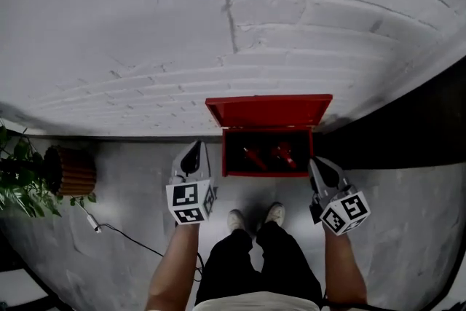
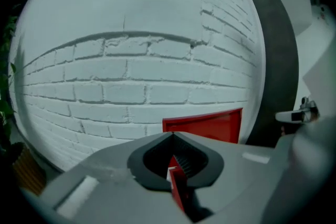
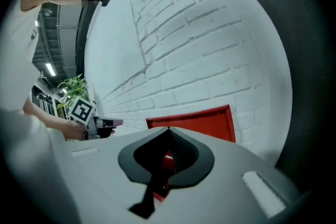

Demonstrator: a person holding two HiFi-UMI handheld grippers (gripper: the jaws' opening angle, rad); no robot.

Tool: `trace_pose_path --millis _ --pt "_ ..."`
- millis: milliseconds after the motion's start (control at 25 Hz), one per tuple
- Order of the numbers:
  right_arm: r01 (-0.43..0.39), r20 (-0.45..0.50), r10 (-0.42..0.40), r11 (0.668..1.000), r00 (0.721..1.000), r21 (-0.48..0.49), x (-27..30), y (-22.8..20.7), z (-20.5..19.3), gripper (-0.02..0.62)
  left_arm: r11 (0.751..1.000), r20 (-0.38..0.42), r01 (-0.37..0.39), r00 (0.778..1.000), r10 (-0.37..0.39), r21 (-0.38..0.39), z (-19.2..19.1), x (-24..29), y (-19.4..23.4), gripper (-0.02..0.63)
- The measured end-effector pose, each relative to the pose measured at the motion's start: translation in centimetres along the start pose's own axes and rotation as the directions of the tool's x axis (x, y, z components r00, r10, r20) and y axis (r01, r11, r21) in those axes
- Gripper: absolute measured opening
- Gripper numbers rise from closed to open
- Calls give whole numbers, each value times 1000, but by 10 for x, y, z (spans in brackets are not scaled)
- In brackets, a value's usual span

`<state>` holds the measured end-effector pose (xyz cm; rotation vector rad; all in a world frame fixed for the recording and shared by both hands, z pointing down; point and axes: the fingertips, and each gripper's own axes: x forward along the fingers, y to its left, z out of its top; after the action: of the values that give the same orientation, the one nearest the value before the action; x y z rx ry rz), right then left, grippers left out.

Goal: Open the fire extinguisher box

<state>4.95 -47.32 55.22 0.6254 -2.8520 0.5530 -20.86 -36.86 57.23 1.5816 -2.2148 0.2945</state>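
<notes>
While the person is standing over the grey floor (image 1: 131, 178) in light shoes (image 1: 237, 219), both grippers are hovering just ahead of the feet. The left gripper (image 1: 194, 148) is keeping its fingers closed tip to tip on nothing, just left of the fire extinguisher box (image 1: 266, 172) and not touching it. The right gripper (image 1: 317, 165) is likewise holding its fingers pressed together and empty, near the box's right front corner.

Beyond them, the red box is sitting on the floor against the wall, and its lid (image 1: 268, 111) is standing raised, leaning back on the brickwork. Inside, two red fire extinguishers (image 1: 255, 155) are lying side by side in the dark interior, their tops pointing towards the person.

Off to the left, a potted plant (image 1: 22, 182) in a ribbed brown pot (image 1: 73, 171) is standing by the wall, well apart from the box, and a thin cable (image 1: 124, 237) is trailing across the floor near it. Behind everything, a white painted brick wall (image 1: 145, 25) is filling the far view, with a dark band (image 1: 408, 131) running along its base on the right.
</notes>
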Motion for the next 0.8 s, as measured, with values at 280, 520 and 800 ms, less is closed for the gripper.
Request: trace_pose_path --millis 280,520,800 --pt "-4 18 5 998 1000 -70 -31 39 67 3 997 69 79 994 -79 8 71 -89 -35 4" --pt "15 12 -14 994 1000 -110 -52 66 109 4 992 113 120 986 -122 26 121 -123 -54 3" --pt "21 45 -15 990 999 -142 -57 78 145 4 989 141 140 980 -144 35 151 -131 -63 5"
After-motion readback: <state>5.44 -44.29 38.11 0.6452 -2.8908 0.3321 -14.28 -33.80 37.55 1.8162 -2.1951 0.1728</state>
